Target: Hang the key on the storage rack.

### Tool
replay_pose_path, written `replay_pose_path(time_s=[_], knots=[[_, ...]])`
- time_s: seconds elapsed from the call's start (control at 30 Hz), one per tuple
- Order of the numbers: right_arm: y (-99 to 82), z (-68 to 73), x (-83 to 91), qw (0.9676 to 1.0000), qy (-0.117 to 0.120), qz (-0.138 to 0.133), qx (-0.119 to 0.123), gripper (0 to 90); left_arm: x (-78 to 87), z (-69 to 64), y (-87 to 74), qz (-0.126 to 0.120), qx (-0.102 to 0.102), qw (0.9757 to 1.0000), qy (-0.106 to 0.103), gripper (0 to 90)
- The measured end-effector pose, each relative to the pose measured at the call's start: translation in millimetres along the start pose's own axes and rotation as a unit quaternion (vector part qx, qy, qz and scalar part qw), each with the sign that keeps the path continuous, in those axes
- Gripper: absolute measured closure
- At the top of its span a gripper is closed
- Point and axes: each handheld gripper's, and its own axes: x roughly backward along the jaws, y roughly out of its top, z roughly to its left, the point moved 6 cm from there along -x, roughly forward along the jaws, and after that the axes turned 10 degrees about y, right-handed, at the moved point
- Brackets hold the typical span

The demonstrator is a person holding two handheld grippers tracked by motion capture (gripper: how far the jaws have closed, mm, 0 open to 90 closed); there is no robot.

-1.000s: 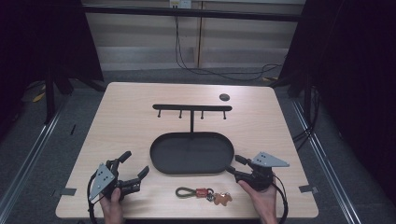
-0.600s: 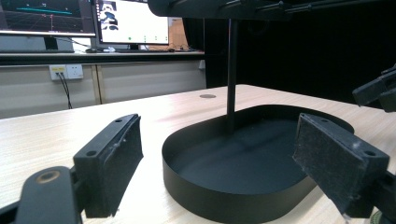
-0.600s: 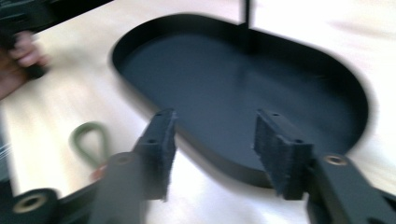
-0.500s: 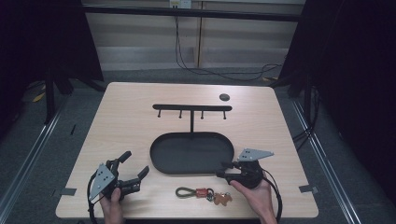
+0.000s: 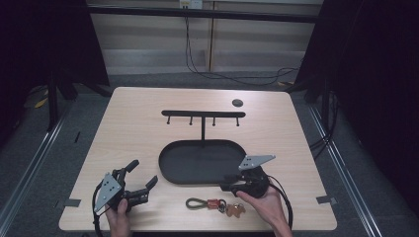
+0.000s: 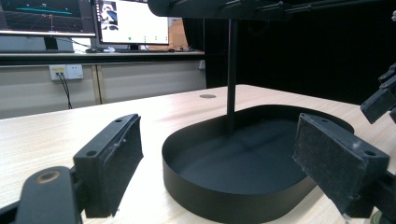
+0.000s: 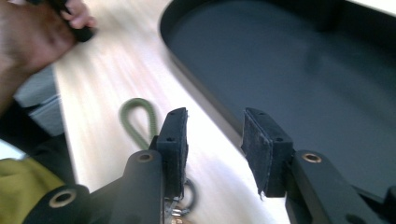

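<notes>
A keychain (image 5: 215, 203) with a green cord loop (image 7: 139, 122), a red piece and a brown tag lies near the table's front edge. My right gripper (image 5: 226, 184) hovers just above and behind it, pointing left, at the front rim of the black oval tray (image 5: 170, 170). In the right gripper view this gripper (image 7: 215, 137) is open, nothing between its pads, with the loop to the left of the left jaw. My left gripper (image 5: 143, 174) rests open at the front left, aimed at the tray (image 6: 233, 196).
A thin post (image 6: 232, 74) rises from the tray and carries a black bar with several hooks (image 5: 203, 114). A small dark disc (image 5: 237, 102) lies at the back right. The person's left hand (image 7: 42, 37) shows in the right gripper view.
The right gripper has moved left along the tray's front rim and now sits over the keychain's right end. The left gripper has stayed put.
</notes>
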Motion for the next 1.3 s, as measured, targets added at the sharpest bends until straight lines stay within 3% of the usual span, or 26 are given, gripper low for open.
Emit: replay_pose_path(time_s=[0.2,0.37,0.43,0.63,0.7,0.87,0.93,1.0,1.13,1.17,1.27,1.3], knots=[[5.0,4.9,-9.3,0.9989,0.033,0.033,0.002,59.2,0.0,0.0,0.0,0.0,0.0,1.0,0.0,15.4],[9.8,8.9,-17.2,0.9976,0.022,0.063,0.018,61.2,0.0,0.0,0.0,0.0,0.0,1.0,0.0,15.4],[13.1,11.1,-22.2,0.9969,0.021,0.07,0.029,57.8,0.0,0.0,0.0,-0.001,0.0,1.0,0.0,15.3],[15.8,13.4,-32.4,0.9938,0.03,0.102,0.032,57.6,0.0,0.0,0.0,-0.001,0.0,1.0,0.0,15.4],[16.8,14.7,-37.0,0.9915,0.043,0.119,0.031,61.1,0.0,0.0,0.1,-0.001,0.001,1.0,0.0,15.4],[20.7,15.8,-44.0,0.9866,0.051,0.15,0.039,72.0,0.0,0.0,0.0,-0.001,0.0,1.0,0.0,15.4],[21.0,15.9,-45.0,0.9858,0.05,0.155,0.04,72.4,0.0,0.0,0.1,-0.001,0.001,1.0,0.0,15.4],[21.9,18.9,-48.5,0.9816,0.059,0.177,0.042,74.0,0.1,0.0,0.1,-0.001,0.0,1.0,0.0,15.4],[23.9,21.6,-51.7,0.9798,0.072,0.182,0.04,74.0,0.2,0.0,0.0,0.0,0.0,1.0,0.0,15.4],[24.0,23.4,-55.8,0.9774,0.079,0.191,0.043,73.3,0.3,0.0,0.0,0.0,0.0,1.0,-0.001,15.3],[23.8,25.1,-59.0,0.9752,0.084,0.201,0.042,73.3,0.2,0.0,0.0,0.0,0.0,1.0,0.0,15.4],[23.1,26.1,-61.9,0.9726,0.088,0.21,0.046,73.8,0.1,-0.1,0.1,-0.001,0.0,1.0,0.0,15.4]])
